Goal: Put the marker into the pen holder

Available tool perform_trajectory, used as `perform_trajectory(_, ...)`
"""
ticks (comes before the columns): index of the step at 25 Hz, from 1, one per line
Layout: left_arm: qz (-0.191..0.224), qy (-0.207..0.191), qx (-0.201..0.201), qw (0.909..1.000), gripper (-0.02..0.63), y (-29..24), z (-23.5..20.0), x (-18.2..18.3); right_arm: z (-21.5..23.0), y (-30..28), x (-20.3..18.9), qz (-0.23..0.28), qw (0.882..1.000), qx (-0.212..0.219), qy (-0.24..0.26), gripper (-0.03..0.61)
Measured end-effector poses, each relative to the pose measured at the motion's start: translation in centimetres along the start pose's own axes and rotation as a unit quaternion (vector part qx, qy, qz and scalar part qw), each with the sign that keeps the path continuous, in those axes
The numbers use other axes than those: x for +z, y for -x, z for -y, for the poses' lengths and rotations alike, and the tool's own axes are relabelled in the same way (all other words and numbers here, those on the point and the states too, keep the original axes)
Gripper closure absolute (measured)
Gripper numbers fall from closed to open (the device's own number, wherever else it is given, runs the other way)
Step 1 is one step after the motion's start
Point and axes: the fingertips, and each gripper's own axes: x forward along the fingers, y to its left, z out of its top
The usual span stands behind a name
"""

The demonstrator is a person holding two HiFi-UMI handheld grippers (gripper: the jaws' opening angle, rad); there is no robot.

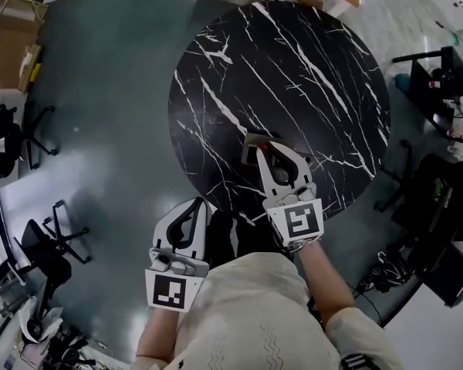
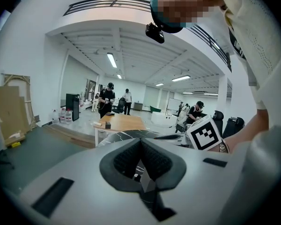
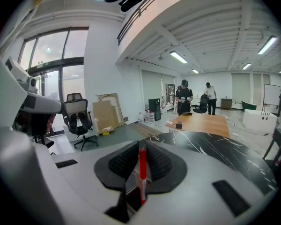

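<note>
Black marble tabletop (image 1: 293, 68) lies under the right claw (image 1: 266, 154), which is clenched on a red marker (image 3: 142, 168), while the left claw (image 1: 193, 206) hangs closed, empty, off its near edge, with office chairs (image 1: 58, 241) on the floor beyond.

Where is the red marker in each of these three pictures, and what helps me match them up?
Head view: the red marker is a red sliver near picture centre, in the tips of the right tongs.
Left gripper view: not in it.
Right gripper view: the red marker sits low centre, clamped in the right tongs.
Shared landmark: the black marble table.
</note>
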Motion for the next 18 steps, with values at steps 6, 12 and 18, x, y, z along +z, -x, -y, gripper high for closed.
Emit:
perform_trajectory(6,0.001,0.0,0.001,1.0,0.606,-0.2,-0.3,0.0,0.9,0.6,-1.3,-0.03,0.999,-0.007,-0.011,0.52)
perform_trajectory(12,0.006,-0.001,-0.005,1.0,0.606,0.0,0.1,0.1,1.1,1.7,-0.1,-0.013,1.0,-0.012,-0.018,0.527)
perform_trajectory(18,0.014,-0.005,-0.012,0.9998,0.606,0.9,0.7,0.3,-0.6,2.9,-0.1,-0.019,0.999,0.008,-0.026,0.561)
